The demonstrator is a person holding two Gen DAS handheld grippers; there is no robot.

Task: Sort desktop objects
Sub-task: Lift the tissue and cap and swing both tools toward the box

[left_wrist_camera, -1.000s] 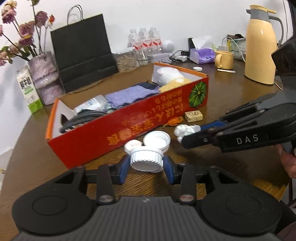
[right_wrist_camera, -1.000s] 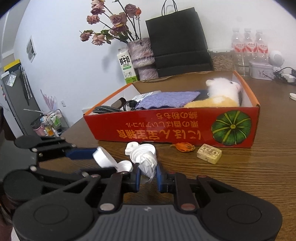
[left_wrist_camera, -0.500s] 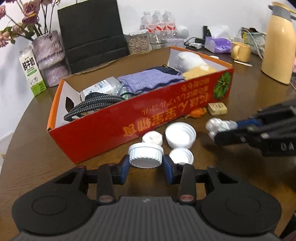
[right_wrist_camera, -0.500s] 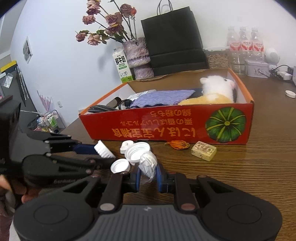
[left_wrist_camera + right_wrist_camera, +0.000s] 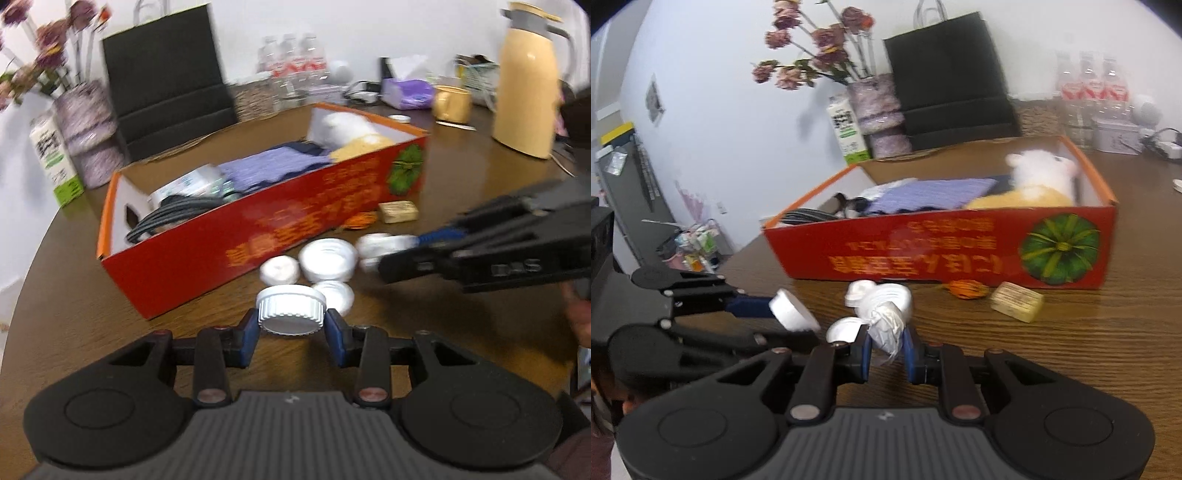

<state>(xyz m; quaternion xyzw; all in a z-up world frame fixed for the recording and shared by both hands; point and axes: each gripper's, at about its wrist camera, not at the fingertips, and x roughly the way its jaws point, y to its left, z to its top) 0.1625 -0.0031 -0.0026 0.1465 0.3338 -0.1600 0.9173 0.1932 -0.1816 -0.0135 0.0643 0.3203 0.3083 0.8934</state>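
My left gripper [image 5: 291, 328] is shut on a ribbed white lid [image 5: 291, 309], held above the wooden table in front of the red cardboard box [image 5: 295, 236]. It also shows in the right wrist view [image 5: 790, 314], tilted. My right gripper [image 5: 885, 349] is shut on a crumpled white tissue wad [image 5: 884, 326], seen from the left wrist view [image 5: 380, 245] at the right. Three white lids [image 5: 328, 254] lie on the table by the box front. A small tan block [image 5: 399, 211] and an orange bit [image 5: 360, 221] lie beside them.
The box holds a black cable [image 5: 166, 218], purple cloth [image 5: 273, 168] and a plush toy [image 5: 1039, 173]. Behind stand a black paper bag [image 5: 166, 92], flower vase [image 5: 90, 133], milk carton [image 5: 55, 158], water bottles [image 5: 291, 70], yellow mug [image 5: 452, 103] and cream thermos jug [image 5: 526, 81].
Both grippers have shifted while keeping their holds; the right gripper with the tissue wad moved closer to the lids and the box. The views are motion-blurred now.
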